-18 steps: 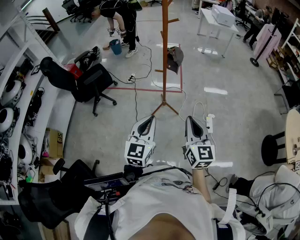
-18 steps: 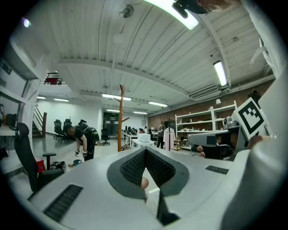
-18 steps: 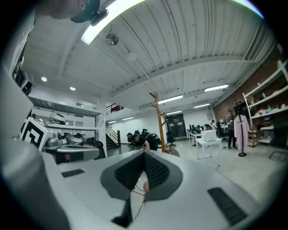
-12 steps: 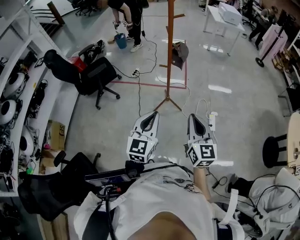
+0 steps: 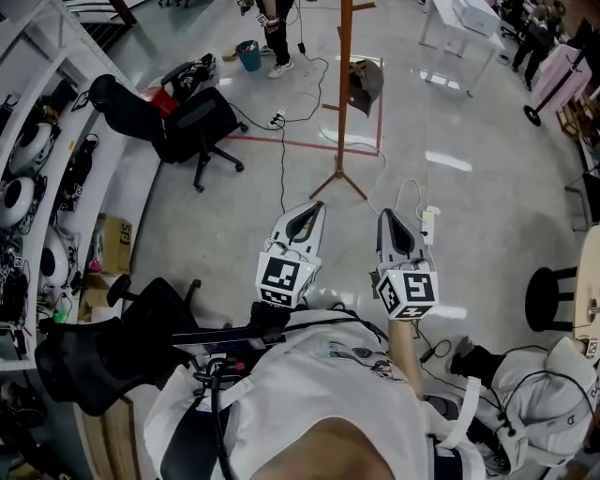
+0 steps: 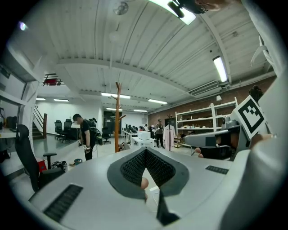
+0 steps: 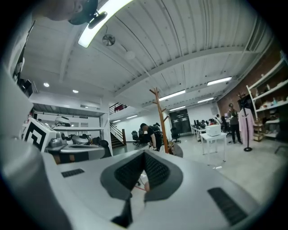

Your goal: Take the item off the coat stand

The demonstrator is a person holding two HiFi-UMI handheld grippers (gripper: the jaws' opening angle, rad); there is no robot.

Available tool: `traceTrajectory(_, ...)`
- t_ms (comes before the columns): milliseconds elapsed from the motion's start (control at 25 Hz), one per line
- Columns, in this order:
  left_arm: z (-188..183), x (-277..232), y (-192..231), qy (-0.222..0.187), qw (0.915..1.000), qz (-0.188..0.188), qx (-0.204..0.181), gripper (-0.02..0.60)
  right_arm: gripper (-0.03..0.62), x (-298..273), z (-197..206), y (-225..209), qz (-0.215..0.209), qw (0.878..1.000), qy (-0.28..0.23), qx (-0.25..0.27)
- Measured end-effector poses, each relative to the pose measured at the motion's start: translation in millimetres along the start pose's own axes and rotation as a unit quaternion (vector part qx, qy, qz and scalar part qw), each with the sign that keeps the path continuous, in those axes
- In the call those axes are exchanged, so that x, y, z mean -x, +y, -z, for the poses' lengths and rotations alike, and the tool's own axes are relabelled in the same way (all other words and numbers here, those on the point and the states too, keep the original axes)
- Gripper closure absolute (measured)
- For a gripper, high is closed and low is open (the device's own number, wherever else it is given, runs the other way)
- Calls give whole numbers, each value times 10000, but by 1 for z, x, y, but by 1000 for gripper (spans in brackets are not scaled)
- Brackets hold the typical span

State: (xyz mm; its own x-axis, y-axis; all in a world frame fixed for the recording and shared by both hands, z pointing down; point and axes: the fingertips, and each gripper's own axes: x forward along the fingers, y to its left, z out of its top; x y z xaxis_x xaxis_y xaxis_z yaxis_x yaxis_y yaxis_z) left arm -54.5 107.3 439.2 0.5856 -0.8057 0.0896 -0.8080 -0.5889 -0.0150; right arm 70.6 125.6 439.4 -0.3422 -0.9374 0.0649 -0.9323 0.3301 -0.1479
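Head view: the left gripper point(image 5: 309, 212) and the right gripper point(image 5: 389, 217) are held side by side in front of the person's chest, both pointing forward over the grey floor. Ahead of them stands the wooden coat stand point(image 5: 344, 94) inside a red taped square. The grey cap point(image 5: 366, 82) hangs from a low peg on the stand's right side, well apart from both grippers. A black office chair point(image 5: 192, 131) sits to the left of the stand and a white table point(image 5: 464, 26) is at the far right.

Left gripper view: the jaws of the left gripper point(image 6: 145, 151) meet at their tips, with nothing between them. Beyond them the coat stand point(image 6: 118, 117) rises at a distance. The grey cap point(image 6: 123, 146) shows low beside its pole, and a person point(image 6: 85, 134) stands to its left.

Right gripper view: the right gripper point(image 7: 144, 153) is likewise closed tip to tip and empty. The coat stand point(image 7: 159, 121) is ahead, the grey cap point(image 7: 176, 149) hangs on its right, and the white table point(image 7: 213, 134) stands further right.
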Motion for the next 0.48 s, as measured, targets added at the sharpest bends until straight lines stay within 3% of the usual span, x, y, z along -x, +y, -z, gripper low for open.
traceTrajectory(480,22,-19,-28,71,10000,-53,32,578,589,-3,21,-22,-141,9997,169,-85)
